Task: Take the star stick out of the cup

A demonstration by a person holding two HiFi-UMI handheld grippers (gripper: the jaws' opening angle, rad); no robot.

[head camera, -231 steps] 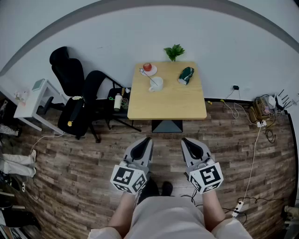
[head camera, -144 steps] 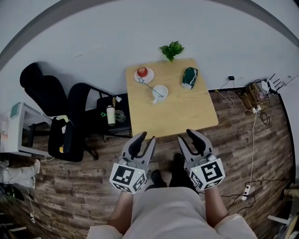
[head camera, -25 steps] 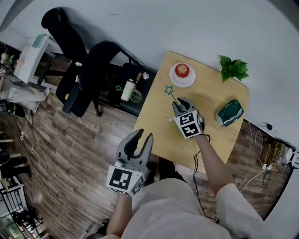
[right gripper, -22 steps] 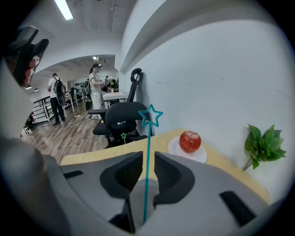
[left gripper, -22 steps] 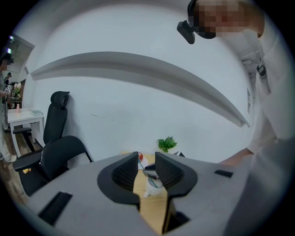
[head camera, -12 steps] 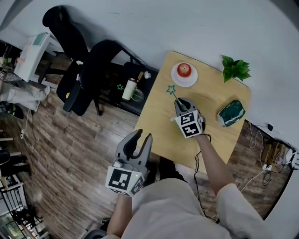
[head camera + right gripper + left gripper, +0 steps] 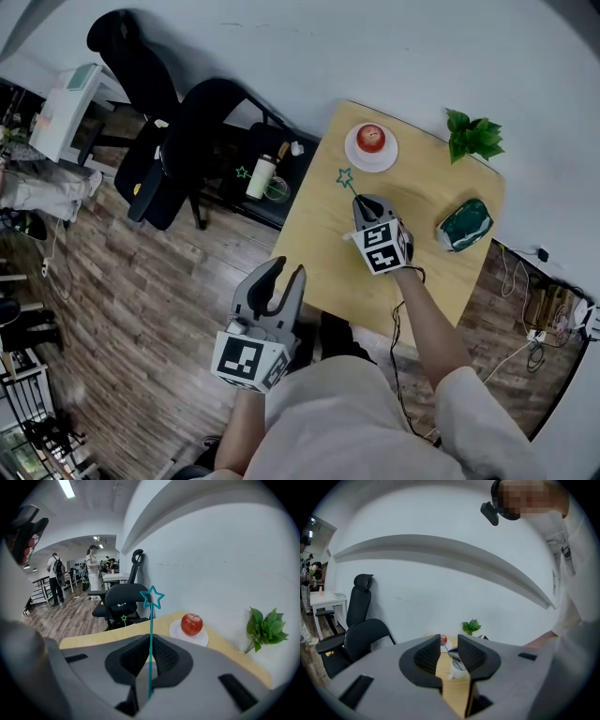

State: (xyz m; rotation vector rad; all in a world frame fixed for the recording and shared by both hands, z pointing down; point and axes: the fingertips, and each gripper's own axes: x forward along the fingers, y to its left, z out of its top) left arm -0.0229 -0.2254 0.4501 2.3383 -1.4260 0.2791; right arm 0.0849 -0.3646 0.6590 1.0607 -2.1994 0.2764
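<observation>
The star stick (image 7: 151, 634), a thin teal rod with an open star (image 7: 345, 176) on top, rises between the jaws of my right gripper (image 7: 150, 656). Those jaws have just been closing and now pinch the rod. In the head view my right gripper (image 7: 361, 203) hangs over the table (image 7: 319, 262) and hides nearly all of the white cup. The left gripper view shows that cup (image 7: 457, 668) far off between its jaws. My left gripper (image 7: 277, 278) is open and holds nothing, short of the table's near edge.
A red apple on a white plate (image 7: 371, 139) sits behind the star. A potted plant (image 7: 473, 136) and a green pouch (image 7: 463, 225) lie to the right. Black office chairs (image 7: 202, 131) and a bottle (image 7: 259, 178) stand left of the table.
My right gripper's jaws have drawn in around the stick. Neither hand has shifted over the last second; well before that I stood back from the table.
</observation>
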